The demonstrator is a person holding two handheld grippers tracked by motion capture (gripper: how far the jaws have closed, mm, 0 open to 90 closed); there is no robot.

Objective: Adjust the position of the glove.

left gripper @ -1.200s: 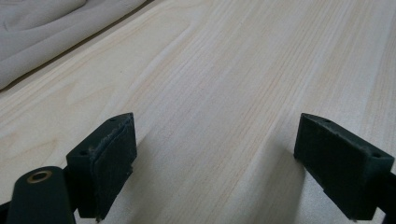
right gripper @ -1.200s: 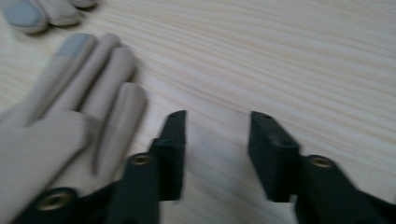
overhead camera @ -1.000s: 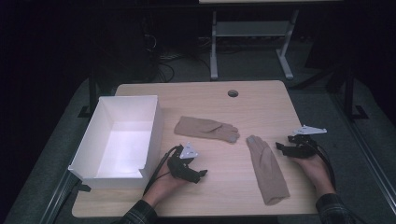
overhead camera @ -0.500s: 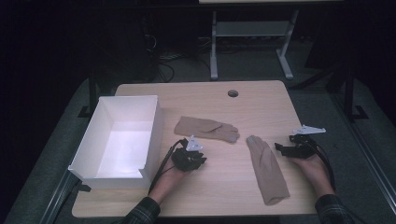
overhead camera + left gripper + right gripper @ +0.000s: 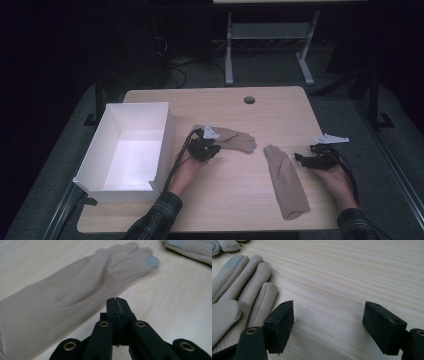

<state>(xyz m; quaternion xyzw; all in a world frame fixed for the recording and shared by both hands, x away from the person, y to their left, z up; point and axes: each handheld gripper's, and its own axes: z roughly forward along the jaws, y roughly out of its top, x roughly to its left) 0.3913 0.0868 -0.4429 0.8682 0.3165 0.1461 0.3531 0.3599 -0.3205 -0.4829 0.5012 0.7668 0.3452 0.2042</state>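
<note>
The right gripper [image 5: 306,159] rested on the surface [image 5: 240,190], fingers [image 5: 279,325] spread around bare wood just beside the nearer glove [image 5: 286,181]. The left gripper [image 5: 207,149] sat at the cuff of the farther glove [image 5: 235,140], its fingers [image 5: 117,307] having just pressed together on nothing. A white box [image 5: 95,160] stood left.
</note>
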